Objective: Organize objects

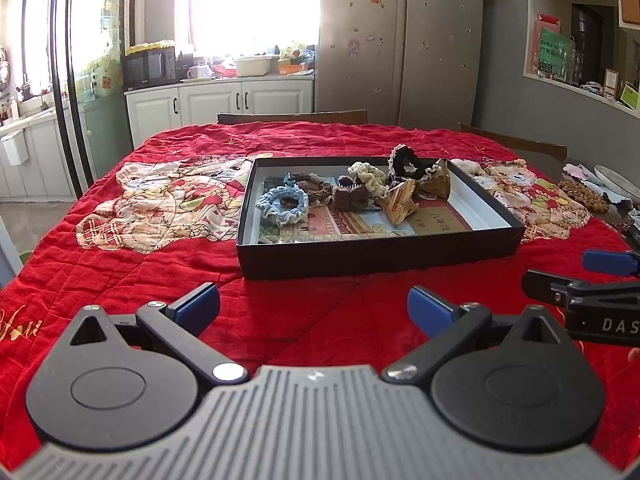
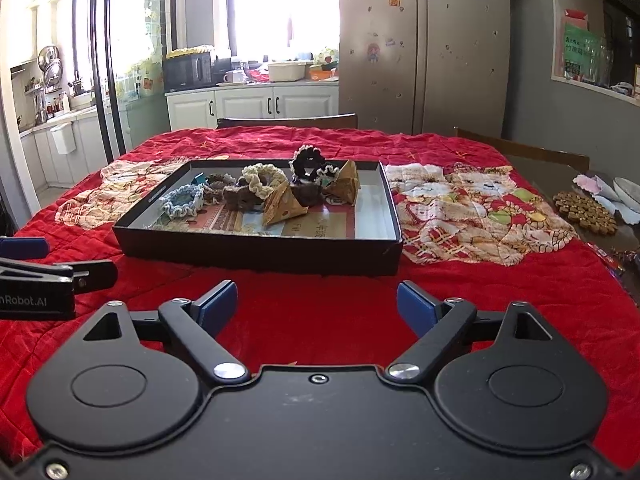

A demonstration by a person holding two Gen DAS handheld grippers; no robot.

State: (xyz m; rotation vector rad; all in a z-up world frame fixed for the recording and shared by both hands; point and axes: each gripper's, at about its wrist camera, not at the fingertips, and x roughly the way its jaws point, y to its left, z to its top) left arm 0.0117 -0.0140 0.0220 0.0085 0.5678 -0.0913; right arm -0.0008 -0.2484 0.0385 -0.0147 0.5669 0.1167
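A shallow black box (image 1: 380,256) (image 2: 256,254) lies on a red quilted cloth (image 1: 120,264). Inside it are crocheted scrunchies: a blue one (image 1: 282,204) (image 2: 182,200), a brown one (image 1: 352,196), a cream one (image 1: 368,176) (image 2: 264,178) and a black one with white trim (image 1: 408,164) (image 2: 306,164). Two tan triangular pouches (image 1: 400,200) (image 2: 282,204) lie among them. My left gripper (image 1: 312,306) (image 2: 80,258) hovers open in front of the box, nothing between its blue pads. Beside it, my right gripper (image 2: 316,302) (image 1: 556,268) is also open and holds nothing.
A brown beaded mat (image 2: 584,212) and a plate (image 2: 628,188) sit at the table's right edge, beyond the cloth. Wrapped sweets (image 2: 616,260) lie nearer on that side. Chair backs (image 2: 288,120) stand behind the far edge. Bare red cloth stretches left of the box.
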